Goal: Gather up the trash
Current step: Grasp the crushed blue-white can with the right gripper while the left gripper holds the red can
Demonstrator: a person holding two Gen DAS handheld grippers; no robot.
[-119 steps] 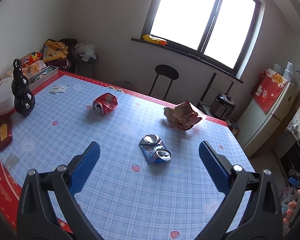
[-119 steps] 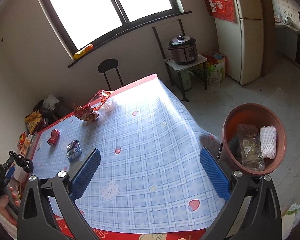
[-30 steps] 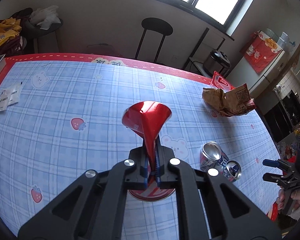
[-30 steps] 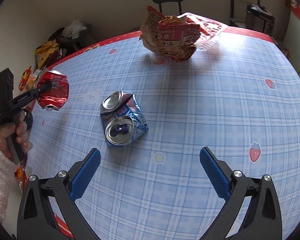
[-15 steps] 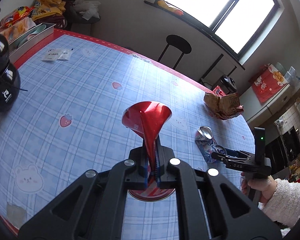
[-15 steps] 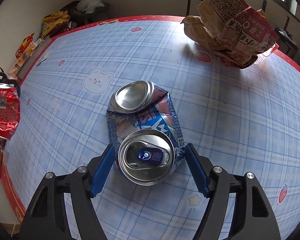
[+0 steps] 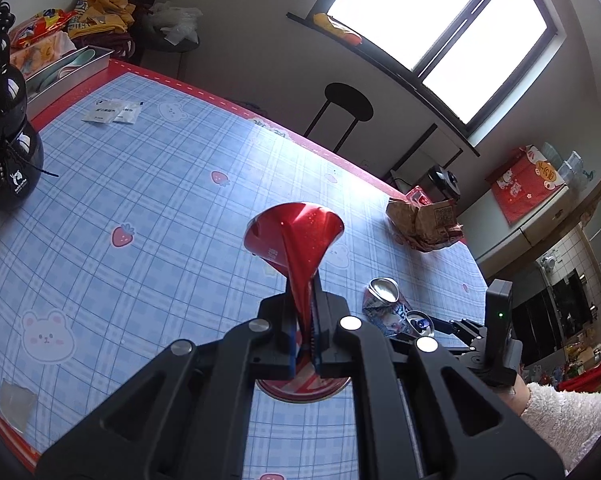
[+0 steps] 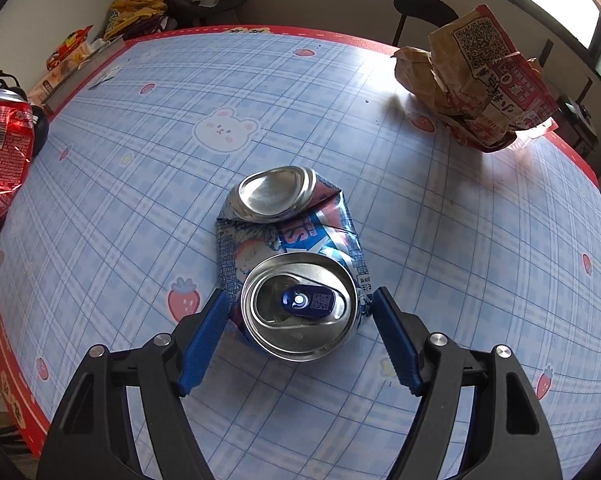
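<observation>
My left tool (image 7: pixel 304 344) is pinching the flattened middle of a crushed red drink can (image 7: pixel 294 236), held up above the blue checked worktop (image 7: pixel 148 208). My right tool (image 8: pixel 298 320) has just been closing around a crumpled blue-and-silver can (image 8: pixel 290 264) lying on the worktop; its blue pads (image 8: pixel 204 332) sit just beside the can's sides. A crumpled brown paper bag (image 8: pixel 472 80) lies near the far edge.
</observation>
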